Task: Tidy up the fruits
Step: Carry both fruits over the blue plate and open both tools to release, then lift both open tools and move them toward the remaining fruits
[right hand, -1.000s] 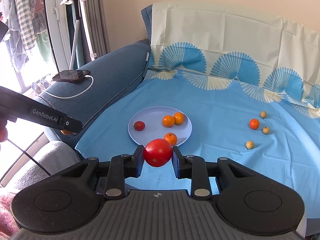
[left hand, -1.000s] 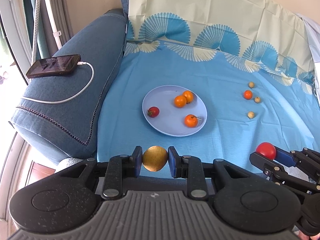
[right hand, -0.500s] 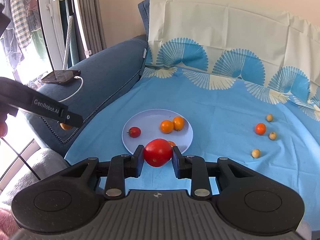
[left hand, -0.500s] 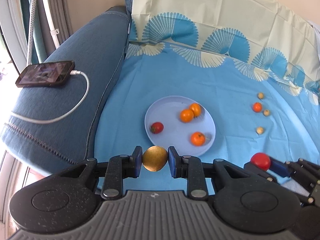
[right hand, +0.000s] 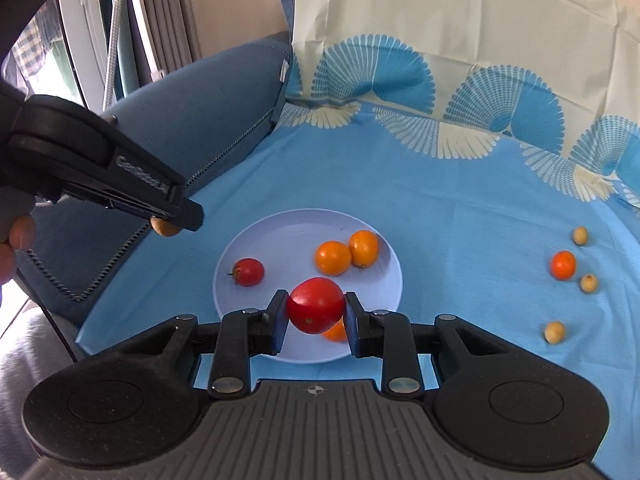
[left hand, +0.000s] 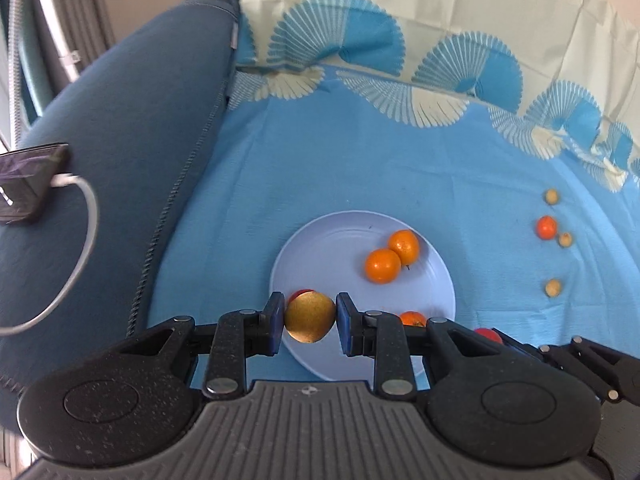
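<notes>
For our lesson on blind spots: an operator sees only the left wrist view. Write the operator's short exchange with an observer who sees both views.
Operator: What is the red thing behind my golden fruit?
Observer: A small red tomato with a stem, lying on the plate, apart from the two touching oranges.
Operator: What does the right gripper hold?
Observer: It is shut on a large red tomato.

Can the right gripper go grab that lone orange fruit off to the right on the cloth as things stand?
Probably not yet. The path over the blue cloth to the orange fruit looks free, but the right gripper is shut on a red tomato, which needs setting down first.
</notes>
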